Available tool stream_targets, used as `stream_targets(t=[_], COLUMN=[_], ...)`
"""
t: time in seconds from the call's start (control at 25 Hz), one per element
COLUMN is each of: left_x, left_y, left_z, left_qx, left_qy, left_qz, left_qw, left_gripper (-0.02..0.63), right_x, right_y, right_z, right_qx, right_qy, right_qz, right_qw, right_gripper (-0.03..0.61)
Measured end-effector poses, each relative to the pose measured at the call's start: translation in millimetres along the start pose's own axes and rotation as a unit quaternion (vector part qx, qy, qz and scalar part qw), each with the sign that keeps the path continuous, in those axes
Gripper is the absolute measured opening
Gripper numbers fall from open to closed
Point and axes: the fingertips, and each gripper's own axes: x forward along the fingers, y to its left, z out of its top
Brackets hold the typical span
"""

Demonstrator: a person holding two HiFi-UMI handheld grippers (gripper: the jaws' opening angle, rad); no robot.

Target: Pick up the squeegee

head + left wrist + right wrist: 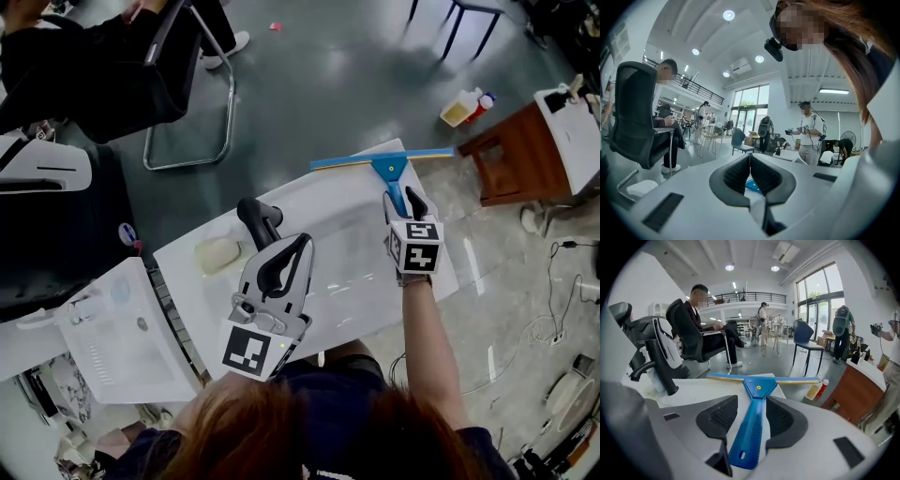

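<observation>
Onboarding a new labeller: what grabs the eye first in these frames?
The blue squeegee lying at the far edge of the white counter, its handle between the open jaws of the right tool. Nearer left, the left tool hangs shut near a black faucet.

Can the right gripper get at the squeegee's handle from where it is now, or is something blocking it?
Probably yes. The right gripper is open, and the blue handle of the squeegee already lies between its pads, which do not press on it. Nothing else stands between the jaws and the handle.
</observation>
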Motion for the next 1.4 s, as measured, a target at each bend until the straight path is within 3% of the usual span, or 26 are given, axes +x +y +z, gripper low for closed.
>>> stream_targets(t=[0.32,0.68,1.0,1.4], left_x=[2.2,4.8,-7.8,-41.2], left_y=[0.5,1.2,5.6,19.3], left_z=[1.5,6.8,13.3,47.5], left_qx=[-0.007,-0.024,-0.016,0.03], left_qy=[-0.001,-0.011,-0.018,-0.047], left_qz=[0.001,0.009,0.02,0.041], left_qw=[1.0,0.9996,0.9995,0.9976], left_gripper=[0.02,0.02,0.02,0.02], right_x=[26.8,29.0,-2.4,-92.9], right_y=[-5.4,-5.0,-0.5,23.5], right_z=[-23.9,-24.7,-8.9,62.8], right_qx=[-0.005,0.002,0.015,0.003], right_qy=[0.059,0.05,-0.007,-0.117], right_qz=[-0.016,-0.022,-0.02,-0.012], right_qw=[0.998,0.998,1.0,0.993], right_gripper=[0.218,0.16,0.158,0.158])
